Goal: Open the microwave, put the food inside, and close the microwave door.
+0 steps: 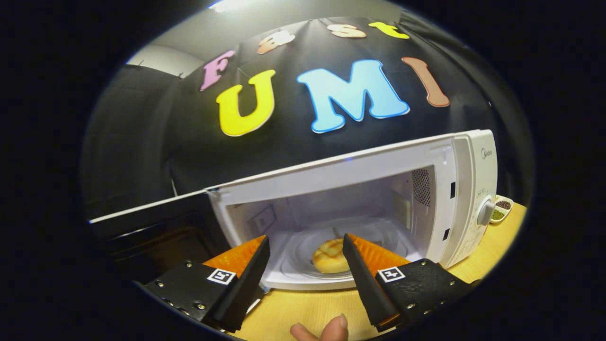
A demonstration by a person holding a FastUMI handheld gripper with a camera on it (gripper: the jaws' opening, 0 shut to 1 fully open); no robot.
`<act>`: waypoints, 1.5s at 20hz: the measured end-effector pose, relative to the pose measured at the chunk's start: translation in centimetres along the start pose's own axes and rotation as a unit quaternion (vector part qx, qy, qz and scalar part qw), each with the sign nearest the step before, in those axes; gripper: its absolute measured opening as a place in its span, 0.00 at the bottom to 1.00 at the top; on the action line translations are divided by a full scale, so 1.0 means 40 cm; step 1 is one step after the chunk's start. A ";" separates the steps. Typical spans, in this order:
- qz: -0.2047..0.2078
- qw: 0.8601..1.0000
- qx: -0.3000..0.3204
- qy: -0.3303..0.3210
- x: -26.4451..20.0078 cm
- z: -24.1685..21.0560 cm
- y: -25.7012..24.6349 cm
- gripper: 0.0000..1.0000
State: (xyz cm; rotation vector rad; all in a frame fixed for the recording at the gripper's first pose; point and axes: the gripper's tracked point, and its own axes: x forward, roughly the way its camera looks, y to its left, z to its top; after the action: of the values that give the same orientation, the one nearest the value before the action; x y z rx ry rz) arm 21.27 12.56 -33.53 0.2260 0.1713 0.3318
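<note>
**Fingers spread before the open microwave**

Fingertip of a person (331, 327) shows nearest, over the wooden desk (303, 308). Gripper (306, 246) fingers stand spread, holding nothing. Just beyond them, a yellow bun (329, 255) rests on the glass turntable (303, 255) inside the white microwave (468, 199), whose door (151, 218) hangs open.

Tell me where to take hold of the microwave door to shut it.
Push, don't pinch: the microwave door stands swung wide open, hinged beside the cavity. Bring the open gripper round behind its far free edge and sweep it toward the bun on the turntable.
</note>
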 end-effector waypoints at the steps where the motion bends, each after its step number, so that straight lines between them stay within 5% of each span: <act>1: 0.017 1.000 -0.004 0.006 -0.035 0.000 0.028 0.94; 7: 0.149 0.988 -0.033 0.010 -0.325 0.030 0.240 0.94; 13: 0.271 0.957 -0.095 -0.031 -0.643 0.045 0.467 0.94; 20: 0.390 0.919 -0.052 -0.040 -0.760 -0.023 0.724 0.94; 27: 0.330 0.940 -0.088 0.003 -0.612 -0.168 0.798 0.92; 28: 0.328 0.940 -0.090 0.013 -0.604 -0.192 0.803 0.74; 30: 0.298 0.949 -0.104 0.022 -0.570 -0.216 0.801 0.57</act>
State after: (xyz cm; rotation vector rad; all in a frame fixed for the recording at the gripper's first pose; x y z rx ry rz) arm -11.40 35.95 -30.97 0.0557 0.1067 0.9525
